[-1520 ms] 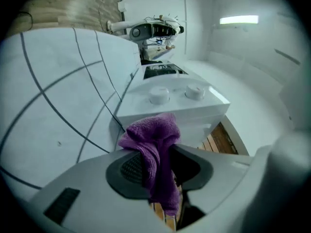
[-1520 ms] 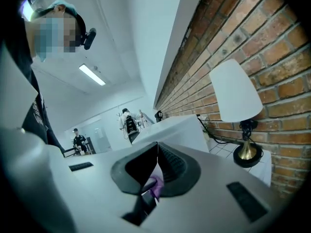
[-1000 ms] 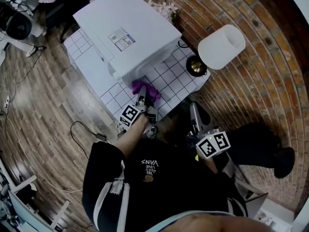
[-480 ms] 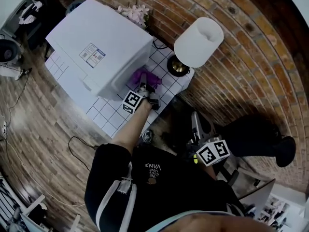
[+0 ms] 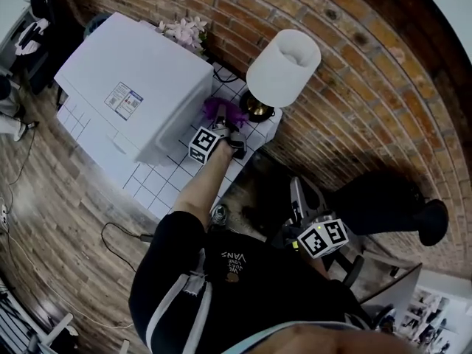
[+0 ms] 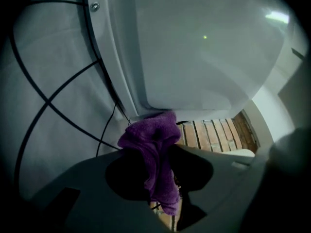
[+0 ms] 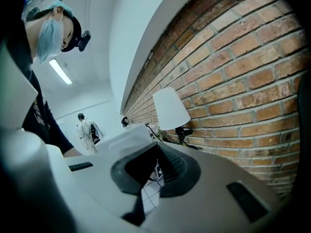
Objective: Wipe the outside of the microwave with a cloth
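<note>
The white microwave (image 5: 136, 87) stands on a white tiled table (image 5: 166, 179) against the brick wall. My left gripper (image 5: 221, 126) is shut on a purple cloth (image 5: 221, 110) and holds it against the microwave's right side, near the back corner. In the left gripper view the cloth (image 6: 150, 144) bunches between the jaws and touches the lower edge of the microwave's wall (image 6: 194, 47). My right gripper (image 5: 297, 192) hangs low beside my body, away from the table. Its jaws stand together with nothing in them, and in the right gripper view it (image 7: 156, 152) points toward the microwave (image 7: 129, 135).
A lamp with a white shade (image 5: 284, 66) and brass base (image 5: 258, 108) stands just right of the cloth. Pale flowers (image 5: 181, 29) sit behind the microwave. Black cables (image 6: 58, 115) run down behind it. A person (image 7: 86, 127) stands far off.
My left gripper has carried the purple cloth along the microwave's right side from the front corner toward the back by the wall. The right gripper has stayed by my body.
</note>
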